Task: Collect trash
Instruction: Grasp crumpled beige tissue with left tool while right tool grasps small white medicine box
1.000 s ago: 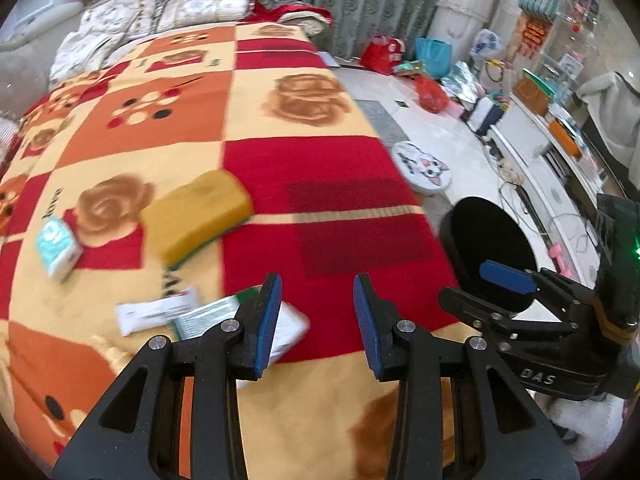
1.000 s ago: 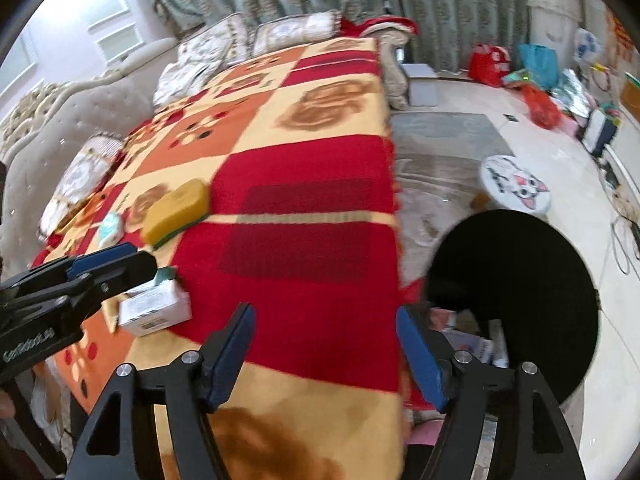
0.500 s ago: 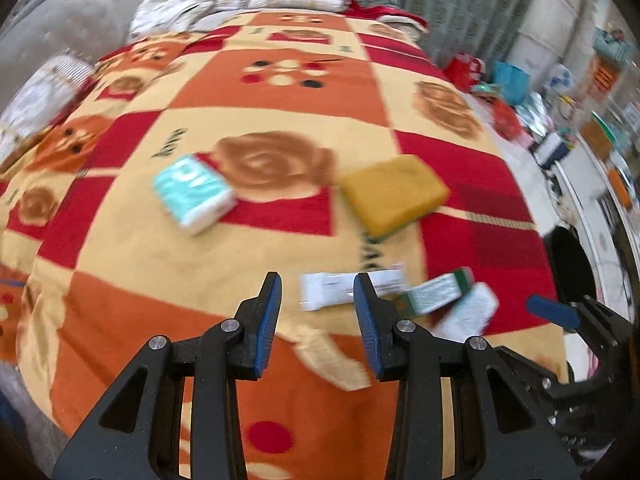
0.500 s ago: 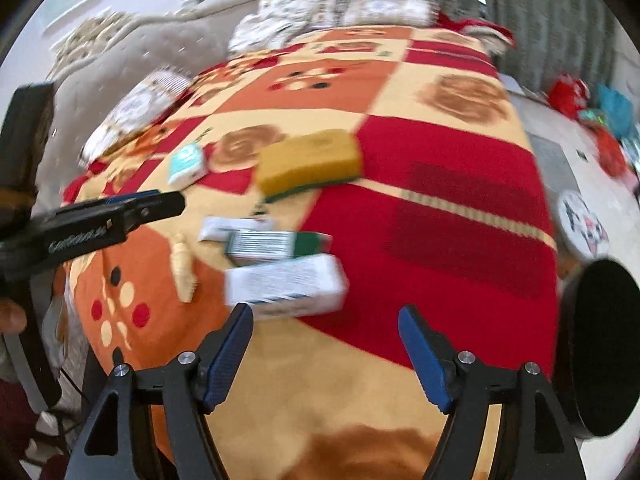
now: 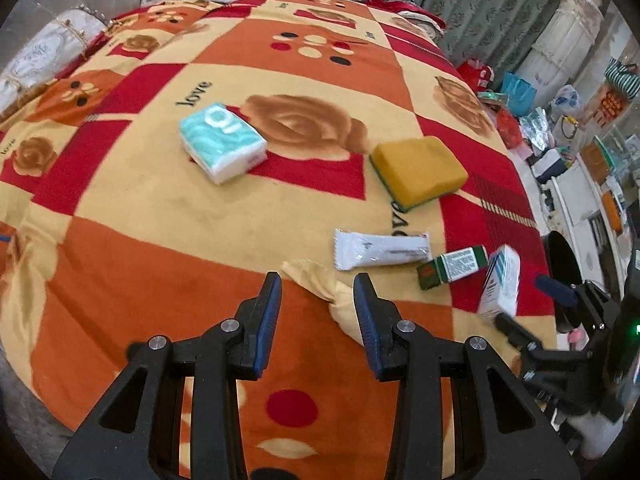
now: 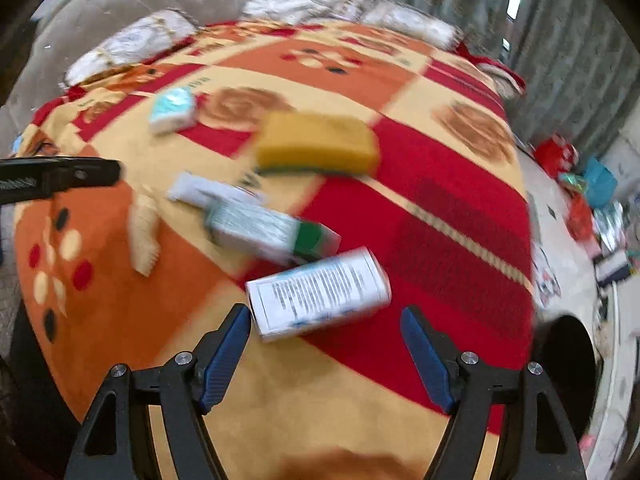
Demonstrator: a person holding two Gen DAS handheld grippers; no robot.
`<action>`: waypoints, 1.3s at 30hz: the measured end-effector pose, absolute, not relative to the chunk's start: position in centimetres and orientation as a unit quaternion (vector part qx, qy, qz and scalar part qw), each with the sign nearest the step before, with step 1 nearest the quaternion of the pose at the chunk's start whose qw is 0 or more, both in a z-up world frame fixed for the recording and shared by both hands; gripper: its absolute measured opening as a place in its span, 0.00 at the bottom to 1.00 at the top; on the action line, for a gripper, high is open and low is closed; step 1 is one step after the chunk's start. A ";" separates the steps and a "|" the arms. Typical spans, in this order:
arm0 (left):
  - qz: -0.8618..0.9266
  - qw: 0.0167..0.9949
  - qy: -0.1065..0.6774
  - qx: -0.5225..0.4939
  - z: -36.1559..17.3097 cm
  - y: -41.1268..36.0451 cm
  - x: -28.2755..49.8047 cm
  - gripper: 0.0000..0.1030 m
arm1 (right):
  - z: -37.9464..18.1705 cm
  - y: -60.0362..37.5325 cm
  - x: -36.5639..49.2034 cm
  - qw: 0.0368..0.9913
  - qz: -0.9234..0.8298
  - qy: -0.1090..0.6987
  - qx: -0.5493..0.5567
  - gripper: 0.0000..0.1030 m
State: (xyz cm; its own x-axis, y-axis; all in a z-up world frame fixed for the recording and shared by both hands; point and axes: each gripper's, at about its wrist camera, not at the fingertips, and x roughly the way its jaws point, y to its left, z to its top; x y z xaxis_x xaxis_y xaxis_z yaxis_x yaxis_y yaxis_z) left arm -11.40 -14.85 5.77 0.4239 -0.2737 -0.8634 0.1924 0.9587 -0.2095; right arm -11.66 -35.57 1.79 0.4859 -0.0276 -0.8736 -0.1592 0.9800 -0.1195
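We find the trash scattered on the bed [image 5: 168, 216], on a patterned blanket in red, orange and cream.

Left gripper [image 5: 316, 312]: its fingers stand partly apart with nothing pressed between them. A cream crumpled wrapper [image 5: 320, 284] lies on the blanket just ahead, running behind the right-hand finger; contact cannot be confirmed.

Right gripper [image 6: 326, 340]: its fingers have just been opening and stand wide, gripping nothing. A white box [image 6: 318, 292] with printed text lies on the blanket just ahead of them, nearer the left-hand finger. In the left view this box [image 5: 500, 280] sits at the blanket's near right corner, beside the right gripper's tip.

Other items noted:
- green box [image 5: 454, 266], just beside the white box
- white sachet [image 5: 380, 248], near the green box
- sponge [image 5: 418, 170], yellow, beyond the sachet
- tissue pack [image 5: 222, 142], teal and white, well apart to the left

A black bin [image 5: 560, 260] stands on the floor off the bed's right corner. The right view is blurred.
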 end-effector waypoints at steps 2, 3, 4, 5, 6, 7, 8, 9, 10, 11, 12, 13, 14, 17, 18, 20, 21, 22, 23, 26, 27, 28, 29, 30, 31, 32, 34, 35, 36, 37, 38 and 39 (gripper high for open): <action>-0.143 0.840 0.522 -0.042 5.3 -15.4 -11.4 0.34 | 1.8 -37.6 -12.2 0.855 0.022 0.512 -0.077 0.73; -0.143 0.838 0.524 -0.043 5.0 -15.7 -11.3 0.34 | 1.9 -38.6 -12.5 0.854 0.014 0.515 -0.068 0.73; -0.145 0.835 0.529 -0.046 4.6 -16.0 -11.3 0.34 | 2.1 -39.3 -12.7 0.854 0.010 0.516 -0.061 0.73; -0.146 0.833 0.532 -0.049 4.4 -16.1 -11.2 0.34 | 2.2 -39.9 -12.8 0.854 0.008 0.517 -0.051 0.73; -0.147 0.831 0.535 -0.052 4.1 -16.2 -11.2 0.34 | 2.5 -40.6 -12.9 0.855 0.011 0.517 -0.030 0.73; -0.148 0.828 0.538 -0.055 3.9 -16.4 -11.2 0.34 | 2.7 -40.9 -13.1 0.857 0.018 0.515 -0.011 0.73; -0.148 0.828 0.539 -0.055 3.7 -16.5 -11.2 0.34 | 3.1 -41.2 -13.1 0.858 0.030 0.512 0.015 0.73; -0.147 0.828 0.539 -0.055 3.6 -16.6 -11.2 0.34 | 3.4 -41.5 -12.9 0.860 0.048 0.506 0.049 0.73; -0.147 0.827 0.540 -0.057 3.4 -16.7 -11.2 0.34 | 3.6 -41.4 -12.8 0.860 0.057 0.503 0.065 0.74; -0.147 0.826 0.541 -0.058 3.3 -16.8 -11.2 0.34 | 3.7 -41.1 -12.3 0.861 0.065 0.498 0.077 0.74; -0.147 0.826 0.541 -0.059 3.1 -16.9 -11.2 0.34 | 3.6 -40.7 -11.9 0.862 0.066 0.496 0.076 0.74; -0.146 0.825 0.543 -0.062 2.9 -16.9 -11.1 0.34 | 3.5 -40.1 -11.6 0.863 0.064 0.496 0.073 0.74; -0.145 0.823 0.545 -0.066 2.6 -17.0 -11.0 0.34 | 3.2 -39.5 -11.2 0.863 0.062 0.497 0.071 0.74; -0.148 0.822 0.543 -0.082 2.1 -16.8 -10.9 0.34 | 2.6 -38.6 -10.1 0.867 0.056 0.488 0.081 0.74; -0.147 0.824 0.541 -0.084 2.1 -16.7 -10.9 0.34 | 2.4 -38.4 -9.8 0.868 0.056 0.486 0.078 0.73; -0.151 0.823 0.541 -0.081 2.1 -16.6 -10.9 0.30 | 1.7 -38.1 -9.2 0.863 0.058 0.496 0.068 0.56; -0.149 0.823 0.542 -0.078 2.1 -16.5 -11.0 0.18 | 1.3 -37.9 -9.1 0.861 0.059 0.501 0.063 0.52; -0.149 0.823 0.543 -0.075 2.1 -16.4 -11.1 0.15 | 1.1 -38.1 -9.0 0.860 0.058 0.503 0.059 0.44; -0.150 0.822 0.544 -0.076 2.2 -16.2 -11.2 0.15 | 0.9 -38.3 -9.1 0.860 0.058 0.505 0.055 0.40; -0.159 0.824 0.538 -0.078 3.1 -15.9 -11.7 0.14 | 1.3 -39.0 -9.9 0.863 0.068 0.496 0.065 0.36; -0.162 0.826 0.535 -0.077 3.6 -15.9 -11.9 0.14 | 1.7 -39.3 -10.3 0.867 0.070 0.490 0.065 0.35; -0.167 0.828 0.530 -0.076 4.2 -16.0 -12.0 0.14 | 2.0 -39.5 -10.6 0.869 0.072 0.485 0.064 0.35; -0.172 0.831 0.524 -0.075 5.0 -16.2 -12.2 0.14 | 2.4 -39.7 -10.9 0.872 0.073 0.480 0.064 0.35; -0.176 0.833 0.519 -0.073 5.6 -16.6 -12.3 0.14 | 2.8 -39.9 -11.3 0.874 0.075 0.476 0.065 0.35; -0.183 0.835 0.514 -0.070 6.4 -17.1 -12.5 0.14 | 3.1 -40.2 -11.6 0.876 0.076 0.472 0.068 0.34; -0.188 0.836 0.511 -0.069 6.9 -17.5 -12.6 0.14 | 3.6 -40.6 -11.9 0.879 0.076 0.465 0.073 0.33; -0.199 0.838 0.503 -0.064 7.8 -18.6 -12.8 0.14 | 4.1 -41.2 -12.4 0.881 0.076 0.459 0.082 0.32; -0.207 0.839 0.499 -0.059 8.2 -19.5 -13.0 0.14 | 4.4 -41.5 -12.6 0.884 0.074 0.455 0.086 0.32; -0.211 0.840 0.497 -0.056 8.5 -20.0 -13.1 0.14 | 4.6 -41.7 -12.8 0.885 0.072 0.452 0.086 0.32; -0.217 0.839 0.496 -0.052 8.6 -20.8 -13.3 0.14 | 4.7 -41.9 -13.0 0.886 0.069 0.450 0.085 0.32; -0.221 0.839 0.495 -0.049 8.8 -21.4 -13.3 0.14 | 4.8 -42.0 -13.1 0.886 0.068 0.450 0.084 0.31; -0.225 0.838 0.495 -0.045 8.8 -22.1 -13.4 0.14 | 4.7 -42.1 -13.2 0.886 0.067 0.451 0.083 0.31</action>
State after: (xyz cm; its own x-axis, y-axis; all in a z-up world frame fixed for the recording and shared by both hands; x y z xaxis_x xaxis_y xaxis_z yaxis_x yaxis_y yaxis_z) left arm -13.45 -22.09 8.83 0.4092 -0.4218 -0.8091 0.3332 0.8946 -0.2979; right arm -13.20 -42.07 4.72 0.5847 0.1933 -0.7879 -0.0430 0.9772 0.2077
